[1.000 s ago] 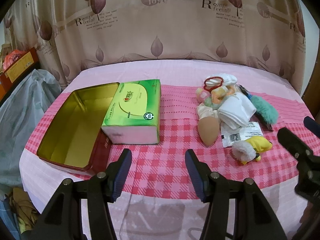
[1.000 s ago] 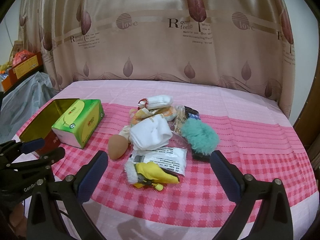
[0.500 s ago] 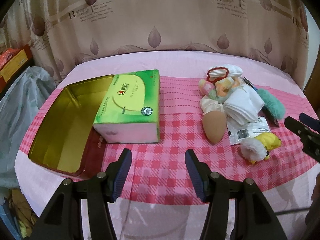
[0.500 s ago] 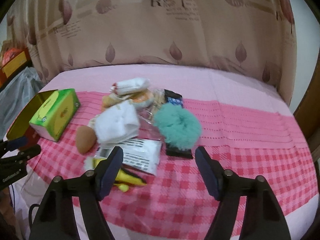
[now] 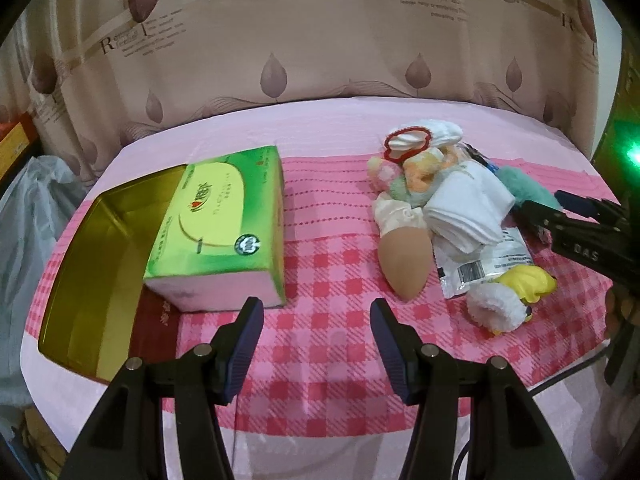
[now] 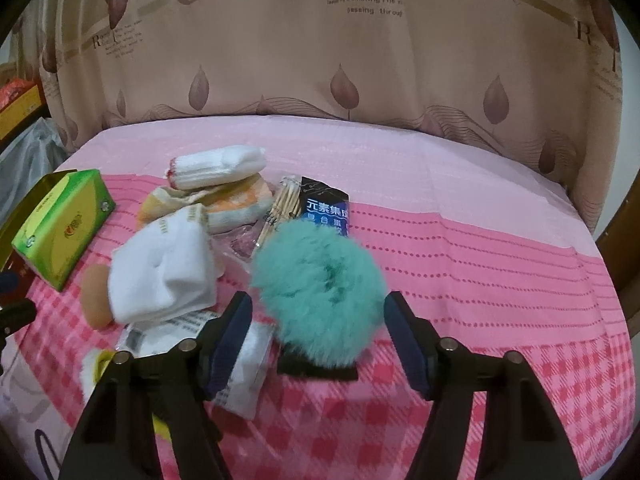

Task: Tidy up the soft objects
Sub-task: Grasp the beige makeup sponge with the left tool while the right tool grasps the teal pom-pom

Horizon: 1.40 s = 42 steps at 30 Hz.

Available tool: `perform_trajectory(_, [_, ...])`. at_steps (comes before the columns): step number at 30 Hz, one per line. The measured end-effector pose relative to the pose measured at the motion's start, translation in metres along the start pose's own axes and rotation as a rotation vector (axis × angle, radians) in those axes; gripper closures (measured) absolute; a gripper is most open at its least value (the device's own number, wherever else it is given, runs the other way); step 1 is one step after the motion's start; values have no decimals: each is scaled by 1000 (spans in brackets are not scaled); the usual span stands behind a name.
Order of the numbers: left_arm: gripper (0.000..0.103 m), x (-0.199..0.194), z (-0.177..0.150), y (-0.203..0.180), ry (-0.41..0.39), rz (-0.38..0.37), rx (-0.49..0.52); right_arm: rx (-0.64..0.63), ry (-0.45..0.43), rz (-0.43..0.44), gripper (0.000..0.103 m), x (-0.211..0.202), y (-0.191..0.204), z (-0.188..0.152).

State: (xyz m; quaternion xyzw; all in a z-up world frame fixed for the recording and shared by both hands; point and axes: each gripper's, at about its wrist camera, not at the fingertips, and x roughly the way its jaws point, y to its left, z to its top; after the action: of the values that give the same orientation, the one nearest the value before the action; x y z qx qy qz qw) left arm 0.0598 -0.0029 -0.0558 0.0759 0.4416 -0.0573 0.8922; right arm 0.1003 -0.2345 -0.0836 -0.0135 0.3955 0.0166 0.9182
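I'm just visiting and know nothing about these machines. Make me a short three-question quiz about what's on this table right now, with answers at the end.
1. True or false: the right claw has already squeezed shut on the teal fluffy ball.
2. Which item lies right beside the open gold tin? A) the green tissue box B) the white folded sock C) the yellow plush toy
3. Fill in: the left claw hovers over bare ____ checked cloth.

Key
1. False. Its jaws have just been closing, with the ball between them, but the fingers are not pressing it yet.
2. A
3. Pink
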Motion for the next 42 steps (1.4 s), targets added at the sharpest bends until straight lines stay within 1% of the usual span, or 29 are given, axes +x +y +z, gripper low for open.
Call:
perform_trajectory(1, [46,1,0,-1,1,0,3,3,3,5,46,4,0,1])
perform_trajectory(6, [46,8,3,-6,9,-5,19,5,-8,28,55,11,0,1])
perform_trajectory(7, [46,9,3,-7,9,-9,23,7,-10,35,60,11,1,1])
perform_trajectory(12, [46,14,4,-13,12,-15,35,26,-30,46,74,11,-2,-2])
perform_trajectory(16, [46,18,5,-14,25,-41,29,44,-48,44,85,6,-3,-1])
perform_trajectory(20, [46,21,8,-17,32,-77,26,53,-59,43,91,-3,-2,3])
perform_trajectory(22, [46,22,10,-19,35,-88,28,48,-60,36,92,-6,-2,4])
perform_trajectory(27, [46,26,17,-25,46,-144,35,48,-66,36,94,-13,-2,6])
perform_trajectory(36, [46,38,25,-39,71,-148,59,68,-84,42,96,-21,-6,9])
perform_trajectory(42, [46,51,30,-42,87,-135,63,75,-51,75,95,-12,-9,5])
